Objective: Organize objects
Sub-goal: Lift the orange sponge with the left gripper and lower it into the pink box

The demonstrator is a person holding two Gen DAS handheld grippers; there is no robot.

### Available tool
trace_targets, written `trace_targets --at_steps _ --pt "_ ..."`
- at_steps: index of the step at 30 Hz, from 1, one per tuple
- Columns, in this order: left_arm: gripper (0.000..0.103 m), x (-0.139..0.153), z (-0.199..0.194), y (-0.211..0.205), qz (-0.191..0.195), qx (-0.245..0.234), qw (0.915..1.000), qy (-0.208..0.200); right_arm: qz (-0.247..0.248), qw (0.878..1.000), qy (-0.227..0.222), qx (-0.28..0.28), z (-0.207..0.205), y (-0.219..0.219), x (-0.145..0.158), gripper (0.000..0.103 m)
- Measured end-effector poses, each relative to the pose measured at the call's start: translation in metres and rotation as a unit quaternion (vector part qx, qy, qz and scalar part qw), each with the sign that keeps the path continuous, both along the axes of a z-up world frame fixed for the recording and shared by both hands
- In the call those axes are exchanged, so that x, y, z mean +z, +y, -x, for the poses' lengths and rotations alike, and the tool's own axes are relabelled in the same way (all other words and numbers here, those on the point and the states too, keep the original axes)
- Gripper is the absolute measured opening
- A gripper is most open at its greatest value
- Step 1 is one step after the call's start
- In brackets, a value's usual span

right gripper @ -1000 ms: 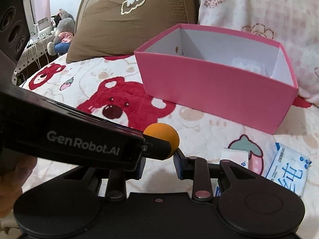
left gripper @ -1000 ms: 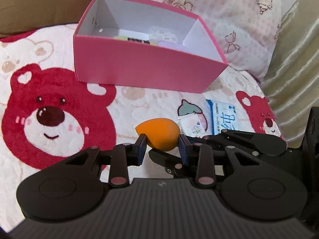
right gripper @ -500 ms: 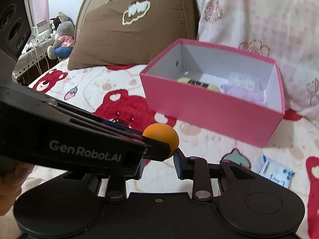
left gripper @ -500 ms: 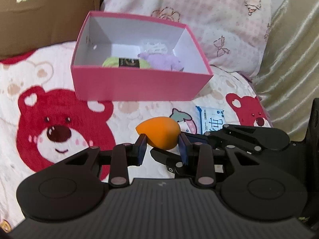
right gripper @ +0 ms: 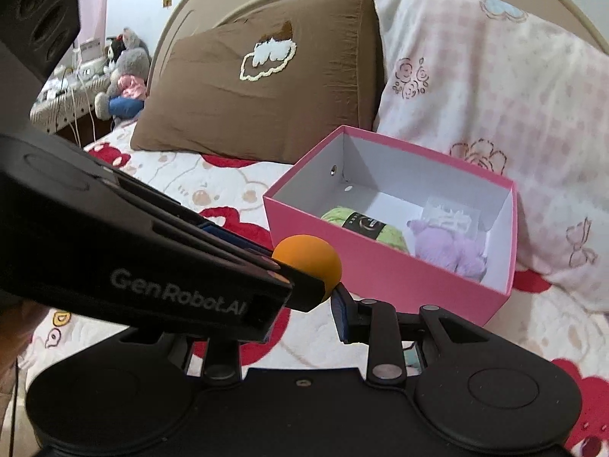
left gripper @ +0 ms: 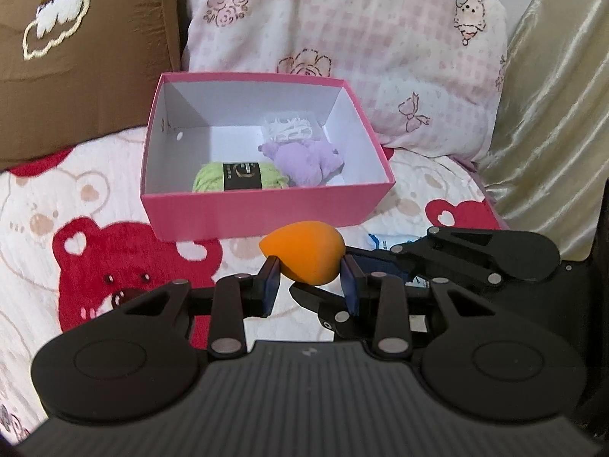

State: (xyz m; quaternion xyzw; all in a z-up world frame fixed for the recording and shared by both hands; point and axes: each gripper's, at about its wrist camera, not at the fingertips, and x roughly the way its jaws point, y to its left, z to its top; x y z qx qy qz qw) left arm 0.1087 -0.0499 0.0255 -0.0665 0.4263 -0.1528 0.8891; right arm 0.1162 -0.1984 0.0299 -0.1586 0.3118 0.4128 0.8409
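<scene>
Pinching orange sponge (left gripper: 302, 251) from both sides: left claw (left gripper: 310, 280) pressed on its flanks, right claw (right gripper: 304, 297) pressed on same piece, likely for steadier carry. Held clear above bed (left gripper: 95, 198), short of pink box (left gripper: 262, 205) near wall. Open floor inside box at left; yarn (left gripper: 239, 177), purple plush (left gripper: 308, 158) crowding right.

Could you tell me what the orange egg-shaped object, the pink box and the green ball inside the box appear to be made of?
Orange egg-shaped object: probably soft foam sponge; matte, no shine.
Pink box: looks like cardboard, smooth pink outside and plain white inside, with thin, straight, sharply folded walls.
Green ball: seemingly yarn; fuzzy strands show under a black paper band.
</scene>
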Motion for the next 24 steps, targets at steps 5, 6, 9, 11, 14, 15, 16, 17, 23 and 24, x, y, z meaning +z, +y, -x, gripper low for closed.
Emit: trace_targets --at_steps 5,6,9,11,14,15,16,17,23,24 --pt "0.033 0.009 -0.014 -0.004 -0.009 -0.004 1.0000 0.000 0.006 1.000 -0.017 0.005 -0.006 0.002 0.007 0.035" --pt "0.032 0.011 -0.016 -0.005 -0.011 -0.005 0.9999 -0.001 0.004 1.000 -0.019 0.004 -0.007 0.002 0.008 0.035" --pt "0.032 0.016 -0.026 -0.007 -0.015 -0.005 0.9999 -0.005 -0.002 1.000 -0.015 0.002 -0.017 0.003 0.012 0.035" --pt "0.032 0.019 -0.032 -0.006 -0.013 -0.005 0.9999 -0.004 -0.004 1.000 -0.012 0.002 -0.024 0.004 0.013 0.035" --pt "0.032 0.024 -0.043 -0.003 -0.008 -0.004 1.0000 -0.002 0.000 1.000 -0.015 0.006 -0.033 0.009 0.017 0.035" --pt "0.032 0.027 -0.046 -0.003 -0.007 -0.003 1.0000 -0.001 0.002 1.000 -0.018 0.008 -0.035 0.011 0.018 0.035" --pt "0.032 0.029 -0.050 -0.002 -0.007 -0.002 1.0000 -0.002 0.004 1.000 -0.020 0.011 -0.038 0.012 0.020 0.035" --pt "0.032 0.031 -0.055 -0.002 -0.007 -0.001 1.0000 -0.002 0.005 1.000 -0.021 0.015 -0.041 0.014 0.022 0.035" --pt "0.032 0.036 -0.087 -0.003 -0.016 0.004 0.9999 -0.001 0.006 0.999 -0.026 0.023 -0.069 0.025 0.032 0.035" --pt "0.032 0.034 -0.095 -0.003 -0.013 0.005 0.9999 0.003 0.003 1.000 -0.021 0.022 -0.076 0.026 0.032 0.035"
